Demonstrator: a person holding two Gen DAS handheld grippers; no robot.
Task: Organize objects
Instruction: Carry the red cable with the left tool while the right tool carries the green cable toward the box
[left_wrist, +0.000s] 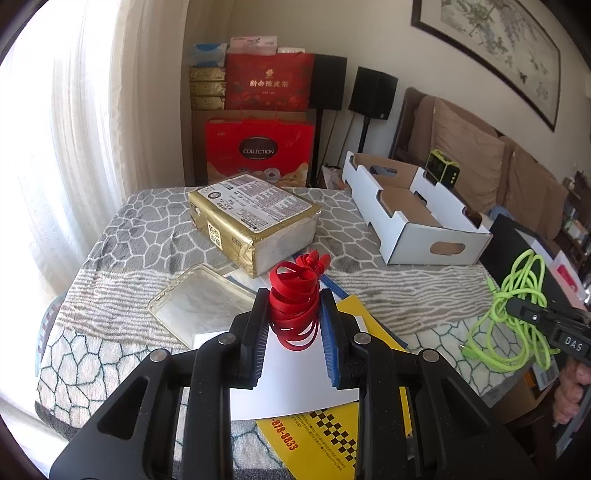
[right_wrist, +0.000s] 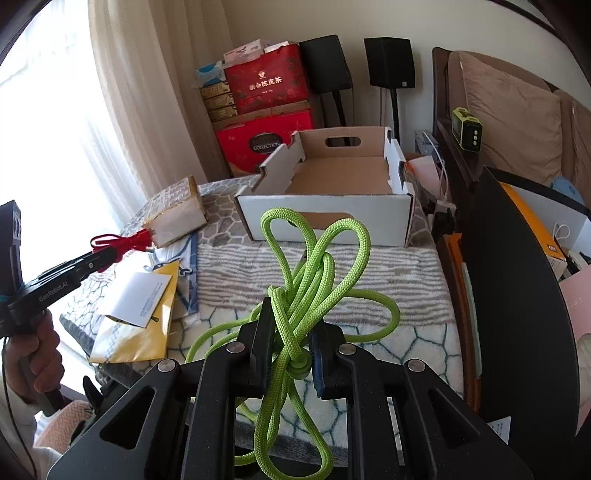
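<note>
My left gripper is shut on a coiled red flat cable and holds it above the papers at the table's near side. It also shows in the right wrist view, with the red cable sticking out. My right gripper is shut on a bundle of green braided cable, lifted above the table. In the left wrist view the right gripper holds the green cable at the right edge. An open white cardboard box stands at the far right of the table.
A gold wrapped package lies mid-table. A clear phone case, white paper and a yellow flyer lie near the front. Red gift boxes, speakers and a sofa stand behind. A dark panel borders the right.
</note>
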